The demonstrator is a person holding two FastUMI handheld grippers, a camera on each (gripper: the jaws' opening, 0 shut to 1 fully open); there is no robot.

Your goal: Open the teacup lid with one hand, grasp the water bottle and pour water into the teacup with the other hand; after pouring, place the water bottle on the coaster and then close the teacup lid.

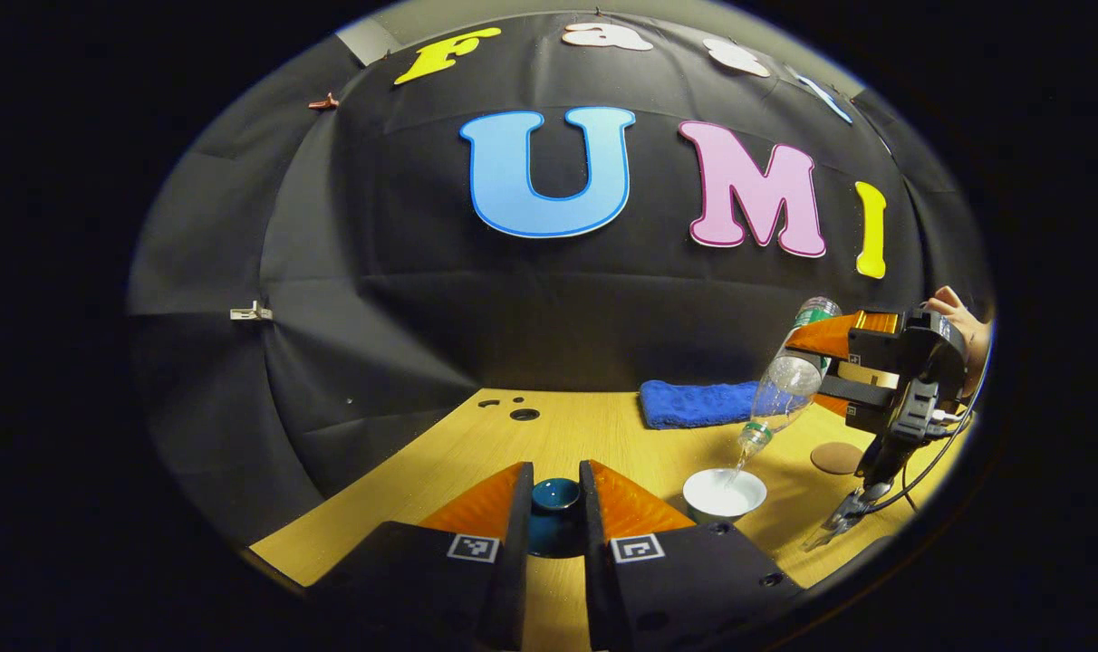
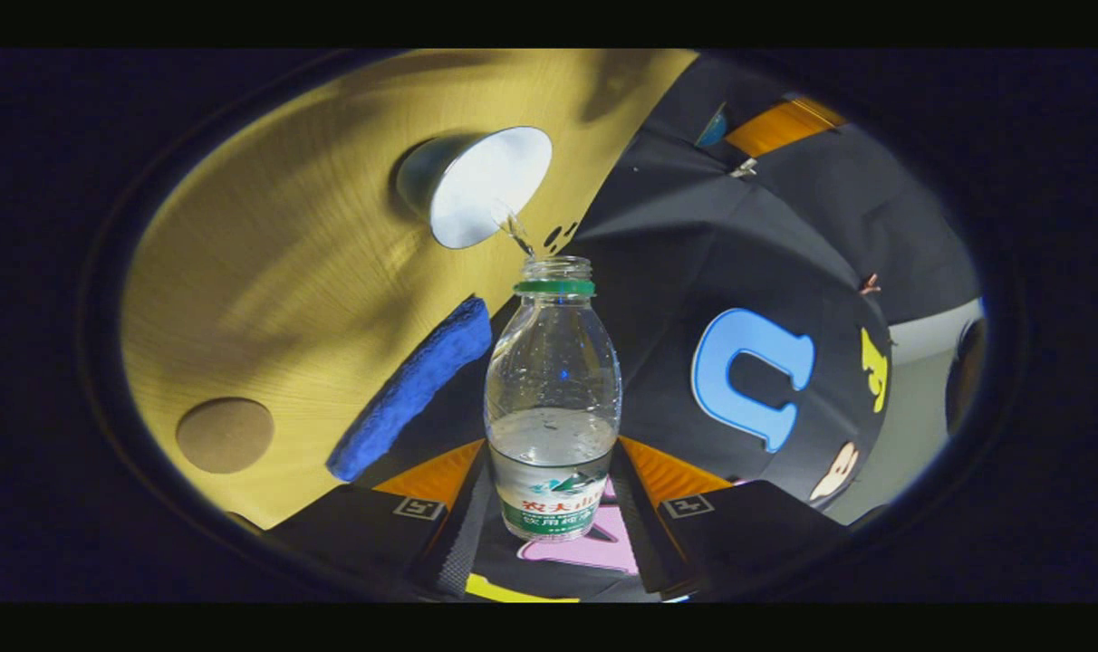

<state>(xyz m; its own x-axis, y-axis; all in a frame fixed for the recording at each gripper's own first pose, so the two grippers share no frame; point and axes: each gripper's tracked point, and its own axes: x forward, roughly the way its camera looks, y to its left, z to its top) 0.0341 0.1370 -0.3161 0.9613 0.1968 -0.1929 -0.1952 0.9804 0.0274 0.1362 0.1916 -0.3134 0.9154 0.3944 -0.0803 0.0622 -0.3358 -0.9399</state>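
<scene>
The water bottle sits between the two fingers of the right claw, which press on its labelled lower body from both sides; its open neck points away from the claw, tilted down over the teacup. A thin stream of water runs from the mouth into the white inside of the cup. In the left gripper view the same bottle hangs mouth-down above the teacup, held by the right claw with a hand behind it.

The teacup lid, dark blue with a round knob, lies between the fingers of the left claw, which are closed narrowly on it from both sides, just above the wooden surface. The teacup stands on the surface ahead and to the right of this claw, apart from it.

The round brown coaster lies beyond the teacup, near the right claw. A blue cloth lies farther back by the booth wall.
</scene>
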